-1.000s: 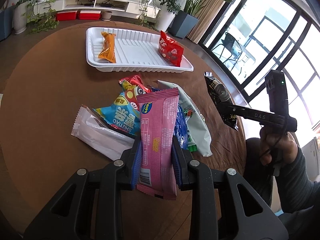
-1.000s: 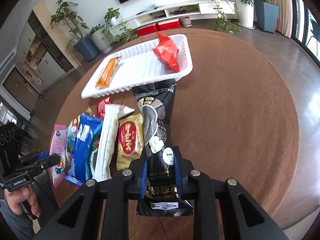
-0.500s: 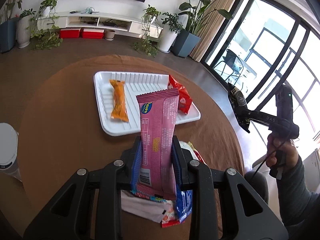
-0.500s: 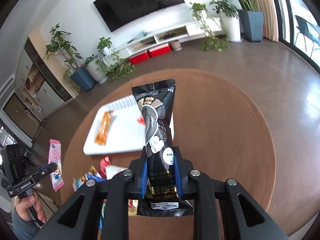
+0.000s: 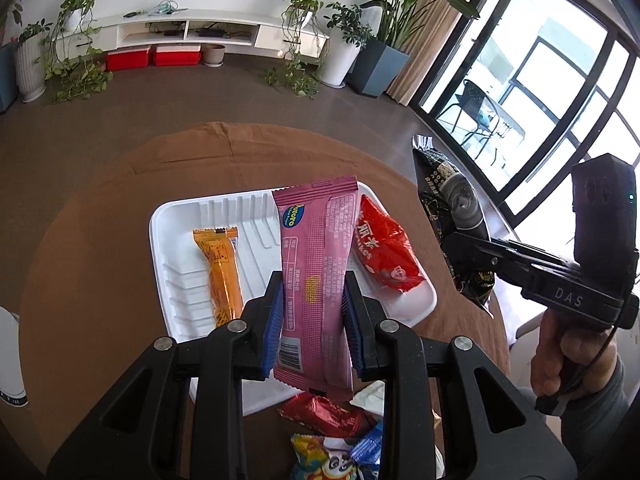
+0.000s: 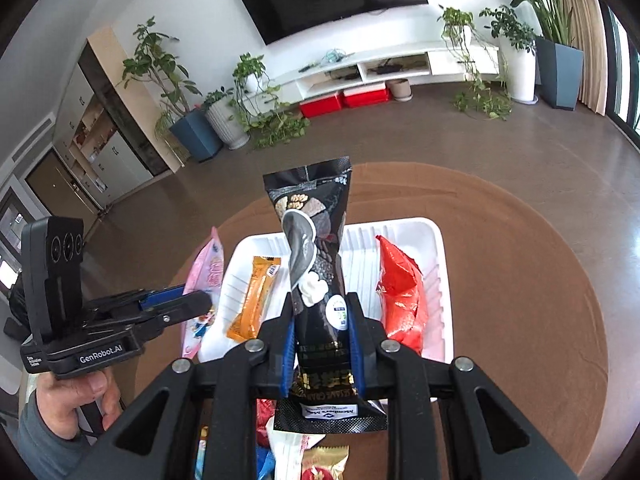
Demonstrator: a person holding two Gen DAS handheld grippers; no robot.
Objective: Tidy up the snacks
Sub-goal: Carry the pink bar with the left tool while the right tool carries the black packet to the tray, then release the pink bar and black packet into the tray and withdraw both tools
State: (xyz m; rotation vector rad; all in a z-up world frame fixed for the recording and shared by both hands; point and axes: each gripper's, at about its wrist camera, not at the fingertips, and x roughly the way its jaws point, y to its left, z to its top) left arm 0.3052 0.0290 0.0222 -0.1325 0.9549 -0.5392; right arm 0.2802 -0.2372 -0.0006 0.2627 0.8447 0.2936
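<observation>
While pinched in blue ribbed fingers, glossy crinkled pink packet and black pouch above ridged white tray.

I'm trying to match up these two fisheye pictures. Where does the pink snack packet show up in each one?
Left wrist view: the pink snack packet stands centre frame, clamped between the left gripper pads, above the tray.
Right wrist view: it appears at left, held by the other handheld gripper, beside the tray's left edge.
Shared landmark: the white tray holding an orange packet.

Glossy foil black packet, ribbed white plastic tray
</observation>
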